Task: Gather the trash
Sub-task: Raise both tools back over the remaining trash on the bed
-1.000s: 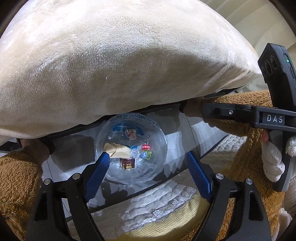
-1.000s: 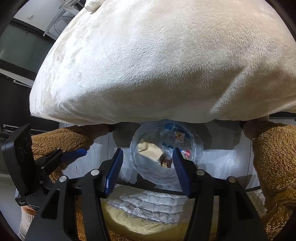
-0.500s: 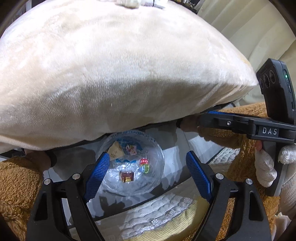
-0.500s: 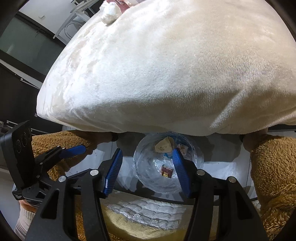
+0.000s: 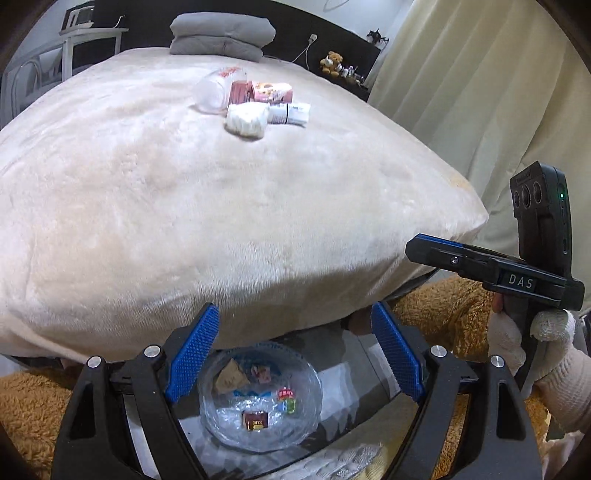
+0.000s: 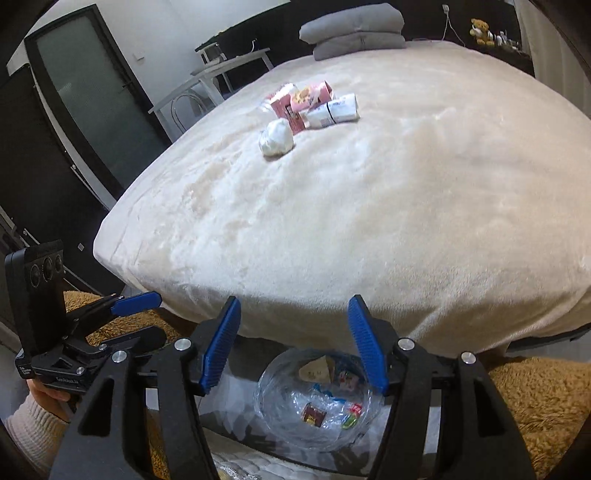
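Cream plush bed (image 5: 184, 206); trash pile (image 5: 255, 101) mid-surface; grey pillows (image 6: 354, 31) behind.

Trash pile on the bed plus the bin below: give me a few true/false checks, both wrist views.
1. Both grippers, left and right, are open and empty. True.
2. The trash pile sits on the bed. True.
3. The clear bin is empty. False: wrappers lie in it.
4. The crumpled white wad is in the bin. False: it is on the bed.
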`<state>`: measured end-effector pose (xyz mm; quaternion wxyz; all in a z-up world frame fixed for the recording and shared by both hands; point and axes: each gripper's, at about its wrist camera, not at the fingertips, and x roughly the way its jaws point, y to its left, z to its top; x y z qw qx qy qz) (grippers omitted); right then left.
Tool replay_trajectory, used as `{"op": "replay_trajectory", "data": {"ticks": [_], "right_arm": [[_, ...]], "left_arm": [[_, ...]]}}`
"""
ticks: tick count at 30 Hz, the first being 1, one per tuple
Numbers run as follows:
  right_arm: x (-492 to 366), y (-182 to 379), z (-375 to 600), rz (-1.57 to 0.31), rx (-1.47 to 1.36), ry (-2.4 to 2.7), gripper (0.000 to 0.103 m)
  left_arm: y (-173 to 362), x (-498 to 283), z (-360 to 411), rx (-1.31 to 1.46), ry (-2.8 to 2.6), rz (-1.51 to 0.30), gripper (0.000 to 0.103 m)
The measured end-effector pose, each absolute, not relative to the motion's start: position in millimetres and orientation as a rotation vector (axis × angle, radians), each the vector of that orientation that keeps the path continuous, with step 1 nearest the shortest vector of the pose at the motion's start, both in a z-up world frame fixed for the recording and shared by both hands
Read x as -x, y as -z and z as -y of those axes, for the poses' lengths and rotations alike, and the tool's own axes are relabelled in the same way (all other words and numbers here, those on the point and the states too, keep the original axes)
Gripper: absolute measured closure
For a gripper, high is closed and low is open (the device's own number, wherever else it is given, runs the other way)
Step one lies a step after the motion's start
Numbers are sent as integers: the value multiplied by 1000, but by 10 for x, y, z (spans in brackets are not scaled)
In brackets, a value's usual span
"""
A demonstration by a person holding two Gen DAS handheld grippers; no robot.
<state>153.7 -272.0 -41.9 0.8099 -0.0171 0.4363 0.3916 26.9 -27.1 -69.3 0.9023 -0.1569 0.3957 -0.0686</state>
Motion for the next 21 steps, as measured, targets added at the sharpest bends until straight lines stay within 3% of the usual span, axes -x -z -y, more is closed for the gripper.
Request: {"op": "replay_trajectory", "data": {"ticks": [21], "right_arm": [[-2558,40,2167,-781,129,-771,32]], "left_arm": [[108,-927,-319,367,53,-669,20]]}}
